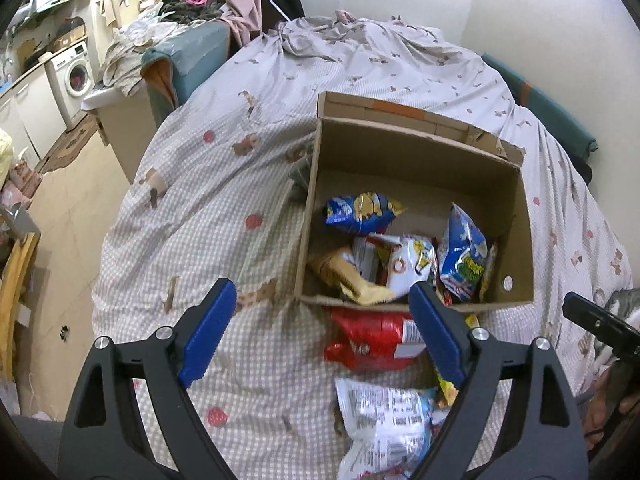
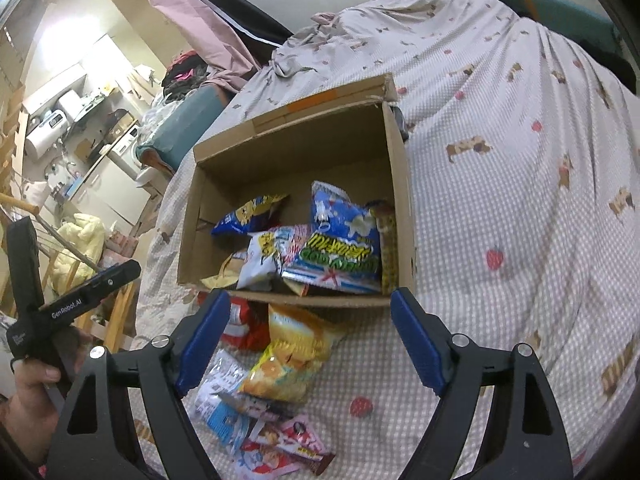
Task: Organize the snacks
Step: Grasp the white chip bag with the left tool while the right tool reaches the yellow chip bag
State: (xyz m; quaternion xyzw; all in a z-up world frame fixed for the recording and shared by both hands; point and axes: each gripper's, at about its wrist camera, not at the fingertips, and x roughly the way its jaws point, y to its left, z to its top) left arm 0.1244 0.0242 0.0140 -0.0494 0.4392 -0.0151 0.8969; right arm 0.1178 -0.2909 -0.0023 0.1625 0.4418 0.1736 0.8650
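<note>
An open cardboard box [image 1: 516,216] sits on the bed and holds several snack bags, among them a blue one [image 1: 360,210]. It also shows in the right wrist view [image 2: 288,148]. My left gripper [image 1: 320,300] is open and empty, above a red bag [image 1: 368,340] and a white bag [image 1: 384,416] lying in front of the box. My right gripper [image 2: 310,308] is open and empty, above an orange-yellow bag [image 2: 288,360], a red bag [image 2: 244,320], a white-blue bag [image 2: 220,400] and a pink bar [image 2: 284,444] on the sheet.
The bed has a checked sheet [image 1: 224,200] with a rumpled blanket [image 1: 340,36] at its far end. A teal cushion [image 1: 192,60] and laundry lie left. A washing machine [image 1: 74,76] stands far left. The left gripper's body [image 2: 60,300] shows in the right wrist view.
</note>
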